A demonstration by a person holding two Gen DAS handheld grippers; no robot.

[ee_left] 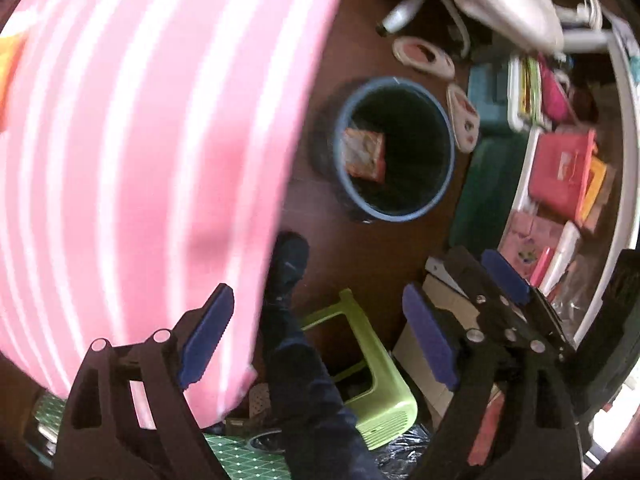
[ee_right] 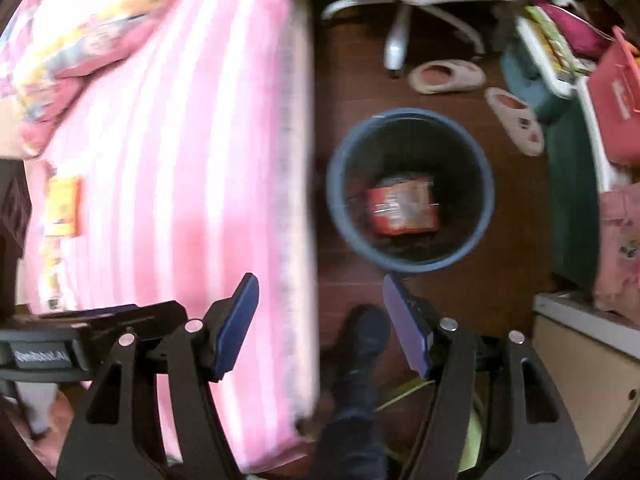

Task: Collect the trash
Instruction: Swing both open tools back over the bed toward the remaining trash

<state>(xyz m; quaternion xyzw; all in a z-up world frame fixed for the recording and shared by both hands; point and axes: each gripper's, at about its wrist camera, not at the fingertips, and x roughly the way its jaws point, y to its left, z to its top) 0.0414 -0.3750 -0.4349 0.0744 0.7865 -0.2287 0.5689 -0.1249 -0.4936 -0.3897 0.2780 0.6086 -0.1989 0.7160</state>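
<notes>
Both grippers point down at the floor (ee_right: pixel 516 236), fingers spread apart, holding nothing: the left gripper (ee_left: pixel 320 340) and the right gripper (ee_right: pixel 320 320). Beyond them stands one blue bin (ee_right: pixel 410 190), near the striped bed's edge (ee_right: pixel 180 160). One red wrapper (ee_right: pixel 404 210) lies inside the bin. Farther away, two slippers (ee_right: pixel 446 76) rest on the floor.

Black gripper (ee_right: pixel 320 320) frames, blue ribbed jaws, silver rivets, dark trousers (ee_left: pixel 316 392).

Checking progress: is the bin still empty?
Not empty. A red wrapper lies at the bottom of the upright blue bin; nothing else shows inside.
</notes>
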